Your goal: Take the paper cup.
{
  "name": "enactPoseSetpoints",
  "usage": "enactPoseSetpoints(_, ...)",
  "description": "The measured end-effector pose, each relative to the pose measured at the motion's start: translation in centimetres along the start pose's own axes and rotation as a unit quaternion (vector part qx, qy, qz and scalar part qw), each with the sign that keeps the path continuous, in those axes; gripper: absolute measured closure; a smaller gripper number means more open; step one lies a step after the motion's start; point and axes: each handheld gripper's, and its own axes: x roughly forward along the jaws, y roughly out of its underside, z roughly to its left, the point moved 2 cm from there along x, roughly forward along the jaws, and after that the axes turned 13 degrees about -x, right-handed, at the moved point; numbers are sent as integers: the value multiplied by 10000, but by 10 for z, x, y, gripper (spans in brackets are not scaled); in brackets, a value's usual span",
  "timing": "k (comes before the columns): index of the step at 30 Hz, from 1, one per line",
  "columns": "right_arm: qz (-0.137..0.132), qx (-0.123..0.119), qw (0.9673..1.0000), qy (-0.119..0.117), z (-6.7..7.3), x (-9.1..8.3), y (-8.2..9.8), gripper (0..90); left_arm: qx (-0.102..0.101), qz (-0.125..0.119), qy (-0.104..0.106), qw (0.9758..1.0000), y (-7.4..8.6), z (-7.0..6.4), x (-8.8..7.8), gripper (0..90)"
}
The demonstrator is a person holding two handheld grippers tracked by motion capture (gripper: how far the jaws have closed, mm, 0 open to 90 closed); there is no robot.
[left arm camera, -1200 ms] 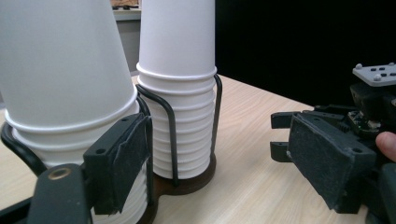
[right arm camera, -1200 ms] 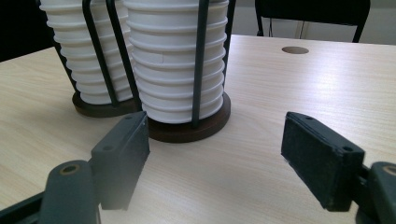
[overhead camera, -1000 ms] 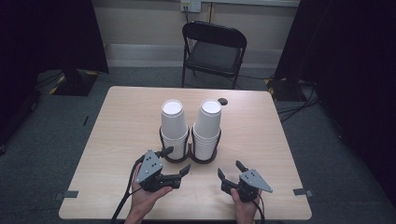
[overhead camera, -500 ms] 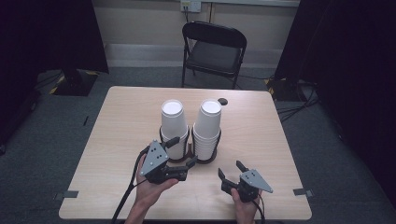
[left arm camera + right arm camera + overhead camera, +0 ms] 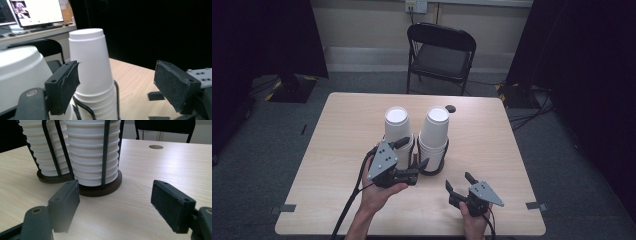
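Two stacks of upturned white cups stand mid-table, each in a black wire holder on a dark round base: the left stack (image 5: 396,131) and the right stack (image 5: 434,134). My left gripper (image 5: 412,154) is lifted off the table just in front of them, jaws open. In its own view the left gripper (image 5: 117,85) has the right stack (image 5: 92,75) beyond its pads and the left stack (image 5: 20,72) close on the left. My right gripper (image 5: 459,181) rests low near the front edge, open and with nothing in it. Its view shows the right gripper (image 5: 115,202) short of both bases (image 5: 100,187).
A small dark round spot (image 5: 451,108) lies on the wooden table (image 5: 337,150) behind the cups. A black folding chair (image 5: 439,55) stands beyond the far edge. Monitors on a desk (image 5: 37,11) appear in the left gripper view.
My left gripper has risen from the table and moved closer to the cup stacks, jaws still apart. The right gripper has stayed where it was.
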Motion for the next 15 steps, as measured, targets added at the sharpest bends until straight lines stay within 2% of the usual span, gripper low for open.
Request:
enactPoseSetpoints(2,-34,26,10000,-4,-1,0,0,226,-43,-31,120,9999,-5,1,1,197)
enactPoseSetpoints(6,-17,-11,10000,16,0,0,0,226,-20,34,59,10000,-11,4,6,190)
enactPoseSetpoints(9,-27,-3,10000,13,0,0,0,226,-148,80,-25,9999,-16,6,12,190)
enactPoseSetpoints(15,-17,-20,10000,27,0,0,0,226,-170,105,87,9998,-23,6,19,190)
